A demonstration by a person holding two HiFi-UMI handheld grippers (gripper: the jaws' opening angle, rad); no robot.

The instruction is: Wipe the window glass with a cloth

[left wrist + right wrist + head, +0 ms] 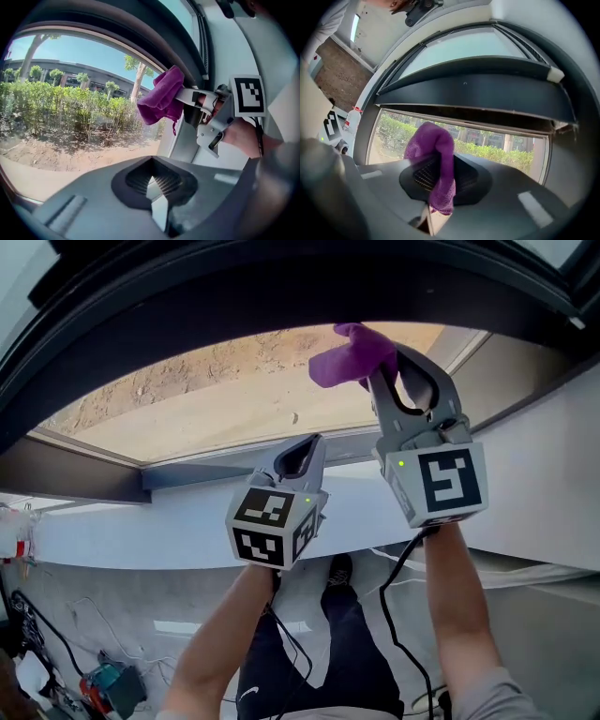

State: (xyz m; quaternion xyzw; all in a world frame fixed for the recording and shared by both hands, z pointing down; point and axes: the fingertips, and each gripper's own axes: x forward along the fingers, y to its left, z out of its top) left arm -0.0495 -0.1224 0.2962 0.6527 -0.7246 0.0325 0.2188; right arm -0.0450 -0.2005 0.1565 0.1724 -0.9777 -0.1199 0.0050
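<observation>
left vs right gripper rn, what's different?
The right gripper is shut on the purple cloth; the left gripper is shut on nothing. The right gripper reaches up in front of the window glass; the left gripper sits lower, by the window frame. Both point toward the window glass.

The grey floor [141, 601] holds loose wires [52, 638], a small red and green thing [111, 688], and the person's shoe [339, 570].
</observation>
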